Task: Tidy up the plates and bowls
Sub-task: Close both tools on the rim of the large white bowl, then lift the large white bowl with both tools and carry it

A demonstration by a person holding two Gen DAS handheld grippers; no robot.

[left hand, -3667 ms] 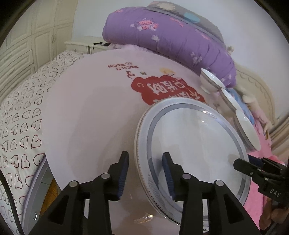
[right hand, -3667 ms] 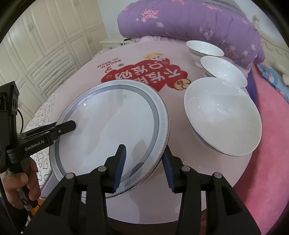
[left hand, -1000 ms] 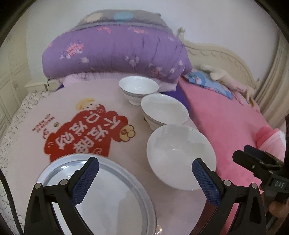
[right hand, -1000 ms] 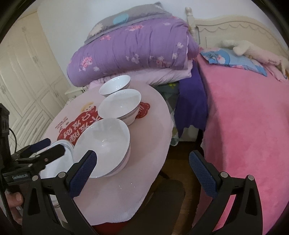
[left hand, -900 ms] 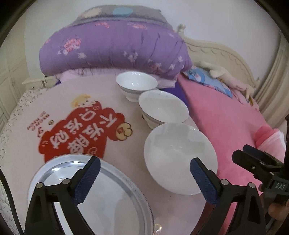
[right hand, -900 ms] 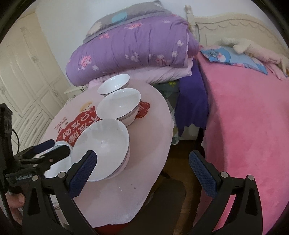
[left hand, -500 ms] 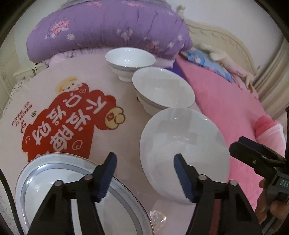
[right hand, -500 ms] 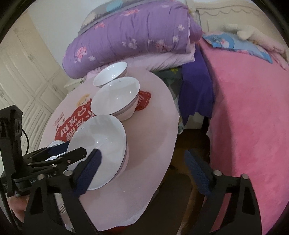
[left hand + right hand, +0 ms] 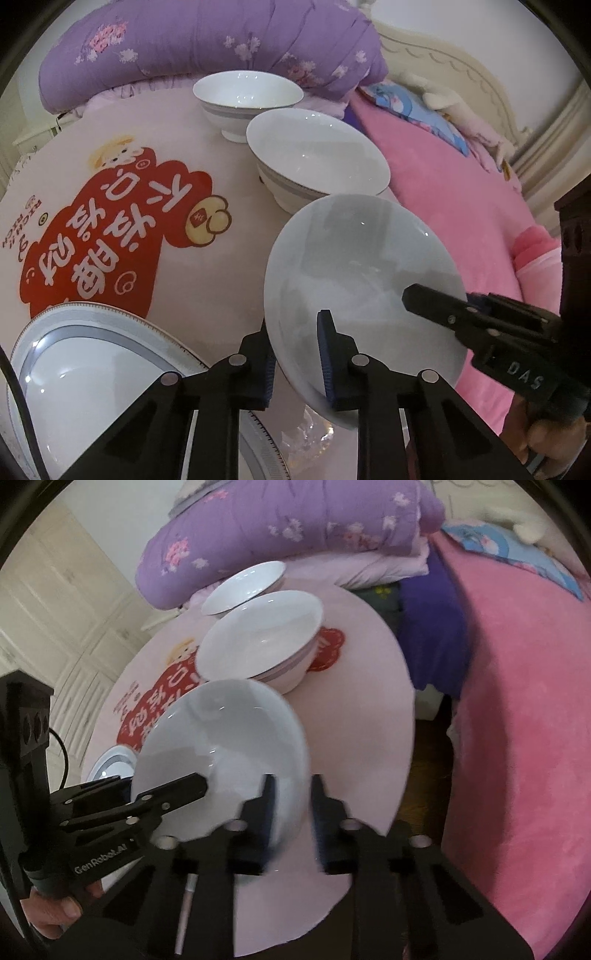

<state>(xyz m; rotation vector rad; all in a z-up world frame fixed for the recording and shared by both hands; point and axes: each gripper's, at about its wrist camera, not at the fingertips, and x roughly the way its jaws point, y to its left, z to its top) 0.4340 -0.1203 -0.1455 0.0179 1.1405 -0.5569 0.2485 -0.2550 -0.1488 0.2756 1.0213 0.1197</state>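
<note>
Gripping the large white bowl (image 9: 354,280) from both sides, the left gripper (image 9: 295,358) has just closed on its rim at 7 o'clock, the right gripper (image 9: 290,805) at 5 o'clock. Both point steeply down at the tabletop (image 9: 229,258). A second ago the fingers (image 9: 327,354) stood wide apart above it. Two smaller bowls (image 9: 317,162) sit toward 12 o'clock, the plate (image 9: 92,373) at 8 o'clock.

plate (image 9: 92,369) cut off at frame edge, right tool (image 9: 290,805) blurred
</note>
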